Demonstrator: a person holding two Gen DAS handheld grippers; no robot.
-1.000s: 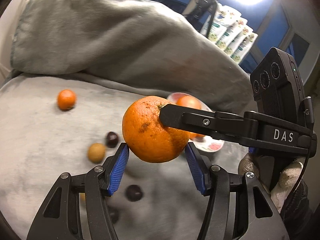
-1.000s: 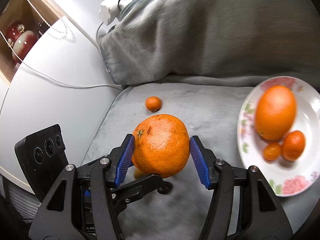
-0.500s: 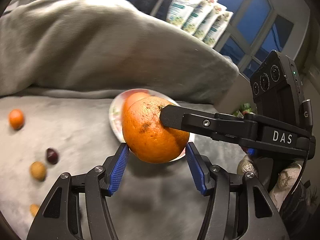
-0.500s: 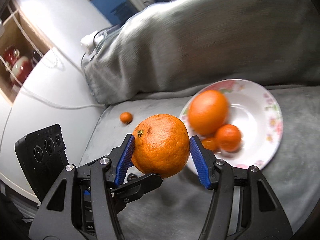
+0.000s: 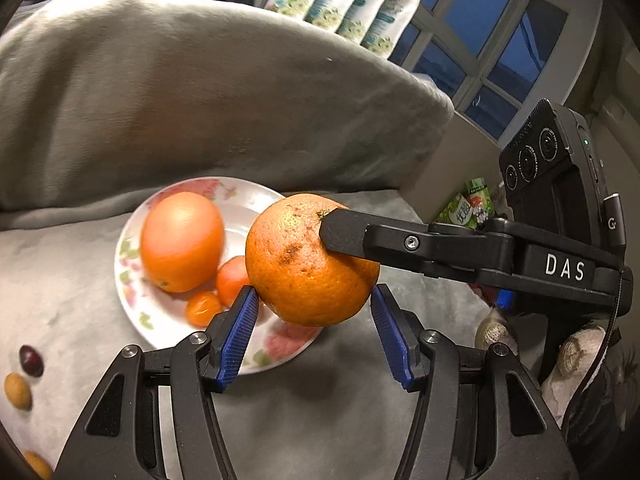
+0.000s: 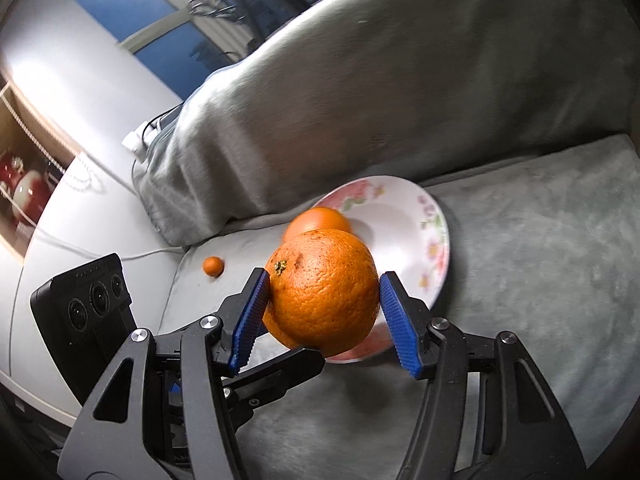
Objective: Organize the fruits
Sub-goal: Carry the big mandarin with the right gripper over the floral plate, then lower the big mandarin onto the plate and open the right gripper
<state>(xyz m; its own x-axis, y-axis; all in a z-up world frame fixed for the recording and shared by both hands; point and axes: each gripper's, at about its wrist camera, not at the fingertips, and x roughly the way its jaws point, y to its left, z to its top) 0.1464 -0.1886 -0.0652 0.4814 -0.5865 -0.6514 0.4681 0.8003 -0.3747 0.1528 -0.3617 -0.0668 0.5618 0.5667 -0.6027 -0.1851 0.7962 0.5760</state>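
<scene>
One large orange (image 5: 308, 264) (image 6: 324, 292) hangs in the air, gripped by both tools at once. My left gripper (image 5: 313, 296) is shut on it, blue pads against its lower sides. My right gripper (image 6: 324, 280) is shut on it too. In the left wrist view one of the right gripper's fingers (image 5: 344, 232) lies over the orange's stem end. Just behind and below it sits a white floral plate (image 5: 124, 264) (image 6: 440, 232) holding a big orange (image 5: 182, 240) (image 6: 320, 218), a tangerine (image 5: 232, 280) and a kumquat (image 5: 202, 308).
The plate rests on a grey plush seat (image 5: 300, 420) backed by a bulky grey cushion (image 5: 200, 100) (image 6: 400, 80). Loose fruit lies at the left: a dark one (image 5: 31, 360), a tan one (image 5: 17, 390), a small orange one (image 6: 213, 266). A white table (image 6: 80, 220) stands beyond the seat's edge.
Both grippers carried the orange sideways across the seat to the plate, rolling a little. The plate now lies right behind the orange. The grip on the orange is unchanged.
</scene>
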